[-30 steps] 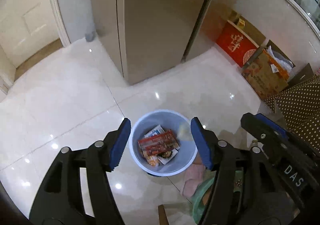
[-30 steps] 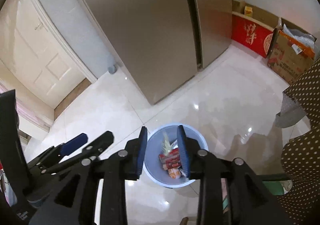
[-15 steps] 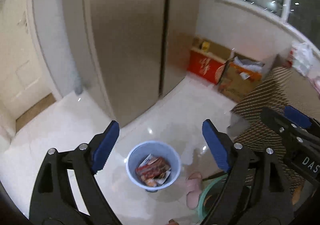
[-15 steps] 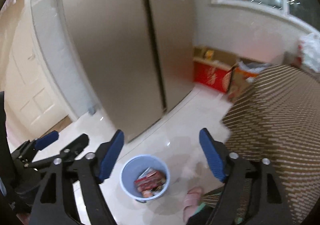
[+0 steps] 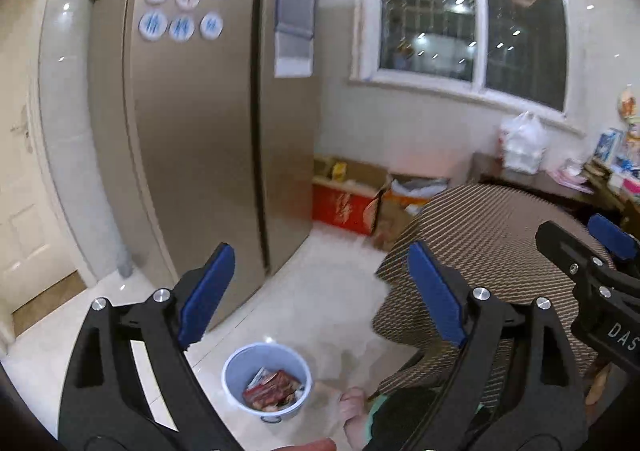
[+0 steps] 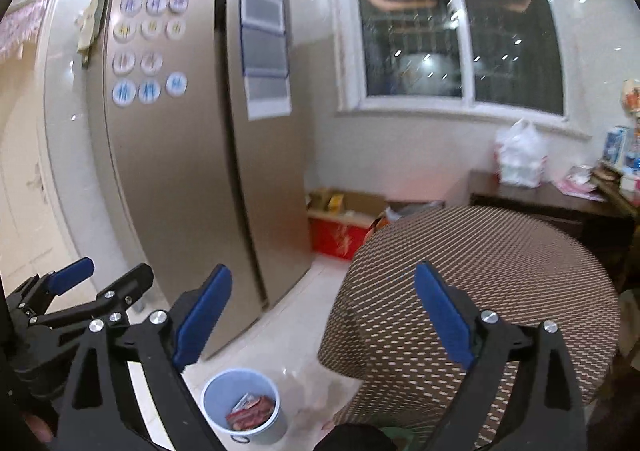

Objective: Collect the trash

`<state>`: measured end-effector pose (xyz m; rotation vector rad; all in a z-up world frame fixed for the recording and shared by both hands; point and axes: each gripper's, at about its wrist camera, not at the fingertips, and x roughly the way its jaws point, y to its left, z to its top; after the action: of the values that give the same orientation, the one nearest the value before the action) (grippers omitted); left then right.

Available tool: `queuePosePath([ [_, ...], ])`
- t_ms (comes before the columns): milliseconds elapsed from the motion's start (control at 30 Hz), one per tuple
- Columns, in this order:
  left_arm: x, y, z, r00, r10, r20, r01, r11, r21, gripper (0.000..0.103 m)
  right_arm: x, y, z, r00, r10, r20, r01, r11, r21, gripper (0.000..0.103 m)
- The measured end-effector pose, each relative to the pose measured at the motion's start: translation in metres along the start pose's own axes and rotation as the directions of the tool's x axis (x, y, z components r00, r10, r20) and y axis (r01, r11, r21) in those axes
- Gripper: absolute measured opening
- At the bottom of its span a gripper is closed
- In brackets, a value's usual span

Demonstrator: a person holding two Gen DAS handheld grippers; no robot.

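A pale blue bin (image 5: 267, 385) stands on the white floor and holds red and white wrappers (image 5: 272, 391). It also shows in the right wrist view (image 6: 240, 405) with the wrappers (image 6: 252, 413) inside. My left gripper (image 5: 320, 295) is open and empty, high above the bin. My right gripper (image 6: 320, 311) is open and empty, also raised well above the bin. The left gripper also shows at the left edge of the right wrist view (image 6: 92, 283). The right gripper's body shows at the right edge of the left wrist view (image 5: 592, 271).
A tall gold fridge (image 5: 200, 111) stands behind the bin. A round table with a brown dotted cloth (image 6: 480, 271) is on the right. A red box (image 5: 340, 207) and cardboard boxes sit under the window. A sideboard with bags (image 6: 520, 159) is at the far right.
Both grippers have lifted and tilted up from the bin toward the room. The right gripper's jaws have opened wide after being narrow over the bin.
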<state>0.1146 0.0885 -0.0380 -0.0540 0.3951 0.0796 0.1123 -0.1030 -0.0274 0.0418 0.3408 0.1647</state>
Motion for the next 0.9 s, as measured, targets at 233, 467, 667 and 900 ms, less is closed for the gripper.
queuePosePath([
  [233,-0.072,-0.021,0.01,0.992,-0.069,0.105,0.065,0.997,0.041,0.091,-0.084,-0.007,0.007,0.988,-0.072,0.136,0.073,0.997,0.002,0.094],
  [467,-0.11,-0.039,0.014,0.98,-0.106,0.168,0.096,0.993,0.067,0.092,-0.135,-0.013,0.011,0.965,-0.112,0.238,0.117,0.993,-0.006,0.095],
  [667,-0.12,-0.05,0.016,0.974,-0.121,0.191,0.106,0.99,0.09,0.092,-0.159,-0.023,0.01,0.951,-0.128,0.281,0.128,0.992,0.017,0.096],
  [900,-0.13,-0.057,0.019,0.965,-0.133,0.228,0.114,0.989,0.093,0.092,-0.167,-0.028,0.007,0.942,-0.155,0.298,0.158,0.987,0.015,0.096],
])
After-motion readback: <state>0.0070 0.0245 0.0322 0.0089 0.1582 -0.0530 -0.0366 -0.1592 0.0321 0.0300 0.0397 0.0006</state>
